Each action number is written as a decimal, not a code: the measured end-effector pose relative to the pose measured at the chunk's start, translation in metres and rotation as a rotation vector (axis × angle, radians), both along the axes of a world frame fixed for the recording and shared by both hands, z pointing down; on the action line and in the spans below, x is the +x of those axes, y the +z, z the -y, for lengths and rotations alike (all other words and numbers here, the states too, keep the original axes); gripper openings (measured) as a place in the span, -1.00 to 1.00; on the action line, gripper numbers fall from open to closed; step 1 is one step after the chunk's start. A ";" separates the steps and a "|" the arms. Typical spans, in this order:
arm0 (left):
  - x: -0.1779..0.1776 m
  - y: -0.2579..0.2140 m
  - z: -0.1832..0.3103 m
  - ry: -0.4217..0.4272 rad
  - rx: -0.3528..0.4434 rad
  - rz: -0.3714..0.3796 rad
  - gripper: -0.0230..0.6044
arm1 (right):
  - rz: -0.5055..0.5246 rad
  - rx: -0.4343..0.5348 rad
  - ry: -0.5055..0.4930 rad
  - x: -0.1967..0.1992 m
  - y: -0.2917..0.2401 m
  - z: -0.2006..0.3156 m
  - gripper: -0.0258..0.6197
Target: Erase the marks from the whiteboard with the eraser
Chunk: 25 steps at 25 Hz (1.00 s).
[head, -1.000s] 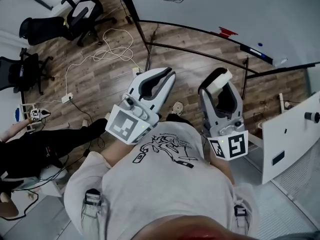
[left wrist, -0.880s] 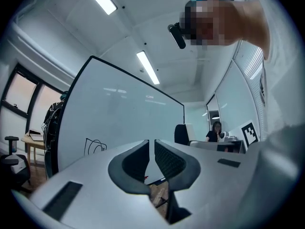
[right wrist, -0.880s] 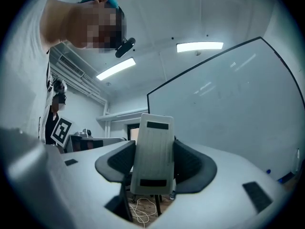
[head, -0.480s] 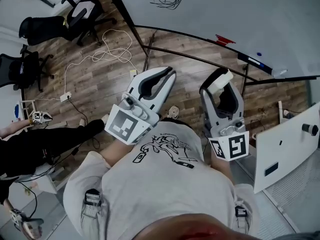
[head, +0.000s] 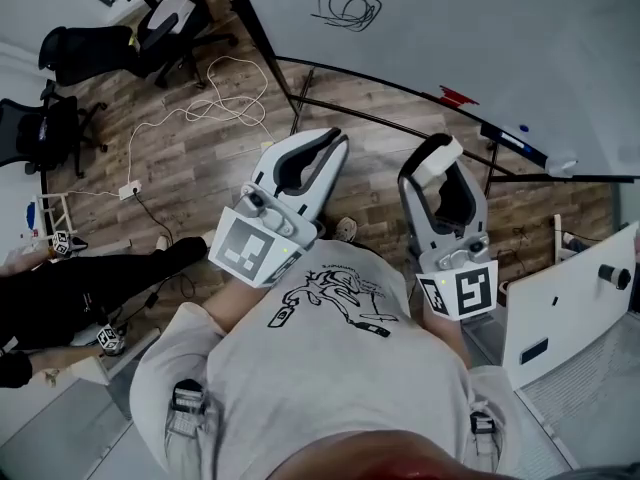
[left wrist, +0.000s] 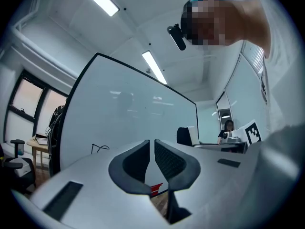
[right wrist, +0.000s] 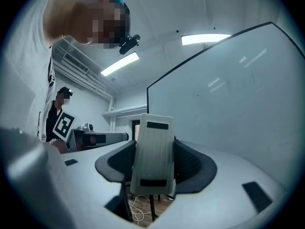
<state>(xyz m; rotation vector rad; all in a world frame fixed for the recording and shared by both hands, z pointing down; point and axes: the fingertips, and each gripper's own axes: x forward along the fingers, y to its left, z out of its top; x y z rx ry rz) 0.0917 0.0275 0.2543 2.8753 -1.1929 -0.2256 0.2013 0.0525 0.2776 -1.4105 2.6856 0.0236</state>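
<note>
1. While the eraser (head: 440, 158) sits clamped on end between the jaws of the right gripper (right wrist: 153, 160), it is well short of the whiteboard (head: 500, 28) and below its bottom edge. The step in hand is therefore probably the carry up to the board, and no wiping has begun.
2. The scribble (head: 347, 6) lies high on the whiteboard, towards its left edge. The lift should rise past the board's ledge and then track left across its face.
3. Which face of the eraser is the wiping one cannot be told. Turn the wrist so that a broad face meets the whiteboard flat, not an edge or a jaw tip.
4. Keep the grip firm, because sideways strokes on the whiteboard would likely twist a tall block loose.
5. The left gripper (head: 335, 140) has its jaws drawn together to a slit, with nothing between them. Hold it low, below the whiteboard.
6. Clear the red item (head: 457, 95) on the whiteboard's ledge on the way up.
</note>
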 end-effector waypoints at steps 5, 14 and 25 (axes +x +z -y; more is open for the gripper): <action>-0.019 -0.002 0.029 0.000 0.007 0.000 -0.80 | -0.023 0.005 0.000 -0.018 -0.002 0.028 -0.13; -0.060 0.003 0.081 0.039 0.004 -0.007 -0.80 | -0.038 0.016 0.028 -0.062 -0.003 0.080 -0.13; -0.089 0.011 0.127 0.109 0.015 -0.012 -0.80 | -0.087 0.023 0.108 -0.095 0.006 0.117 -0.13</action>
